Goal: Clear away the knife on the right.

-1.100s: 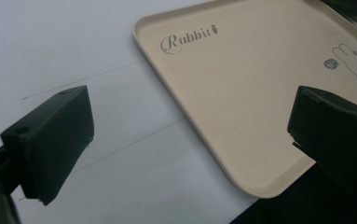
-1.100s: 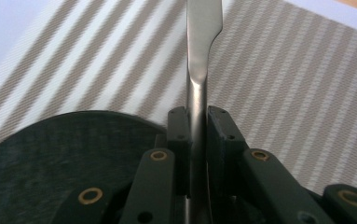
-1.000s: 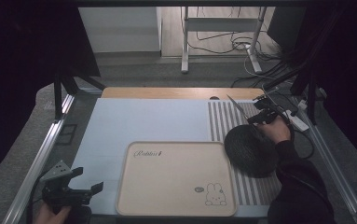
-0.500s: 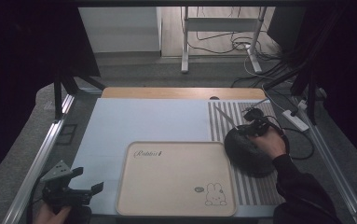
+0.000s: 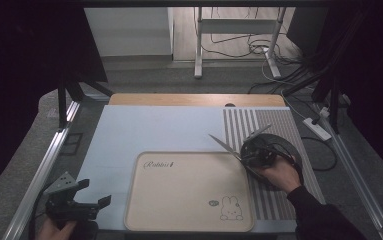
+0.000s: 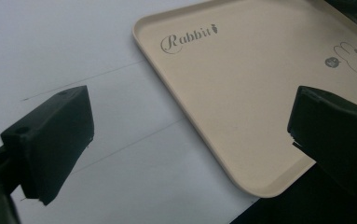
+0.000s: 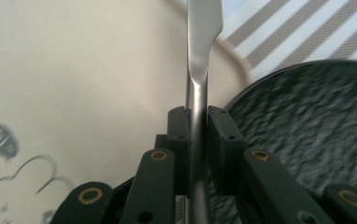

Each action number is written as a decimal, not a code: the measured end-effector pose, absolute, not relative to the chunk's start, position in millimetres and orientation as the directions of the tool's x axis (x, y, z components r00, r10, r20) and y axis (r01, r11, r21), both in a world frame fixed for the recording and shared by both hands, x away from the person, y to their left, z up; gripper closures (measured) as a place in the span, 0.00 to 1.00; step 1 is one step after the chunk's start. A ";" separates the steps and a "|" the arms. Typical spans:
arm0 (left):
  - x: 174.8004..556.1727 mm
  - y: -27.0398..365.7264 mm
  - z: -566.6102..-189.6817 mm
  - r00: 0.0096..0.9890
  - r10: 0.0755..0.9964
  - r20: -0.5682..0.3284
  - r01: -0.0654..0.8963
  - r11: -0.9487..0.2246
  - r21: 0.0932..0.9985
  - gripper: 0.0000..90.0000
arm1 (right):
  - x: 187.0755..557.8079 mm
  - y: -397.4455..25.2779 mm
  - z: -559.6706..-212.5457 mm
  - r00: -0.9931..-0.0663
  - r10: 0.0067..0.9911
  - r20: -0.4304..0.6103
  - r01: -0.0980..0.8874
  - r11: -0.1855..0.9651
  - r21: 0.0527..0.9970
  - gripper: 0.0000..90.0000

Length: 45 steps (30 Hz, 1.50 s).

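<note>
Lab or test room, staged as a dining spot. Aluminium frame rails at 9 and 3 o'clock of the table; loose cables and power strip on grey floor at 12 to 2 o'clock; black drapes around

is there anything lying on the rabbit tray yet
No, the beige rabbit tray has a bare surface, while the right gripper holds the metal knife above its edge, beside the black plate.

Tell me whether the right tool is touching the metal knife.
Touching. In the right gripper view the right tool has both black jaws pressed flat against the metal knife, with no gap on either side of its handle.
</note>
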State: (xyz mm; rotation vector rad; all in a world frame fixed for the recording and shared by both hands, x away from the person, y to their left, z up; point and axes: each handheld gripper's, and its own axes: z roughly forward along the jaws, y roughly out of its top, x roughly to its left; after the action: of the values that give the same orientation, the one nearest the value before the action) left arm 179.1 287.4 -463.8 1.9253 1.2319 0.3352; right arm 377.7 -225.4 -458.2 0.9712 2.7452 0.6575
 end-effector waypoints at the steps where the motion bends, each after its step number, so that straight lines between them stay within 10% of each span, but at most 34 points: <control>1: 179.1 287.4 -463.8 0.488 0.851 -0.192 0.637 -0.198 0.745 0.02 | 373.1 -223.9 -458.7 -0.781 0.624 -0.003 0.556 0.698 0.452 0.89; 38: 180.0 287.0 -463.9 0.487 0.852 -0.192 0.641 -0.199 0.741 0.02 | 316.1 -180.2 -482.0 -0.827 0.554 0.097 0.544 0.743 0.390 0.82; 45: 180.5 286.5 -463.8 0.487 0.853 -0.190 0.644 -0.203 0.738 0.02 | 317.8 -161.7 -479.0 -0.891 0.448 0.073 0.438 0.807 0.395 1.00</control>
State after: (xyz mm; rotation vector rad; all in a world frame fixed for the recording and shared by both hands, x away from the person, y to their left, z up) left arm 180.5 286.5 -463.8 1.9350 1.2389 0.3318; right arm 317.8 -161.7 -479.0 0.7268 2.9635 0.6395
